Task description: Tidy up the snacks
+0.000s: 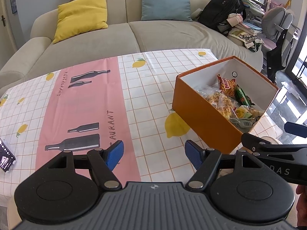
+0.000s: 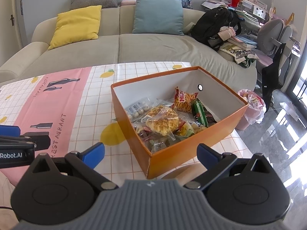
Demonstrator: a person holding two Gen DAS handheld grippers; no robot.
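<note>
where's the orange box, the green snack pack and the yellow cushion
orange box (image 2: 191,149), right wrist view, its near outer wall
green snack pack (image 2: 200,113), right wrist view, middle of the wrapper
yellow cushion (image 1: 82,17), left wrist view, centre of its face

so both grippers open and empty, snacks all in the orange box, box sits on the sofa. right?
Not the last part. The orange box sits on the table's lemon-print cloth, with the sofa behind it; the right wrist view shows this. Left gripper and right gripper are open and empty, snacks inside.

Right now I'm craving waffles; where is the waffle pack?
In the right wrist view, the waffle pack lies in the orange box, left of the green packet.
</note>
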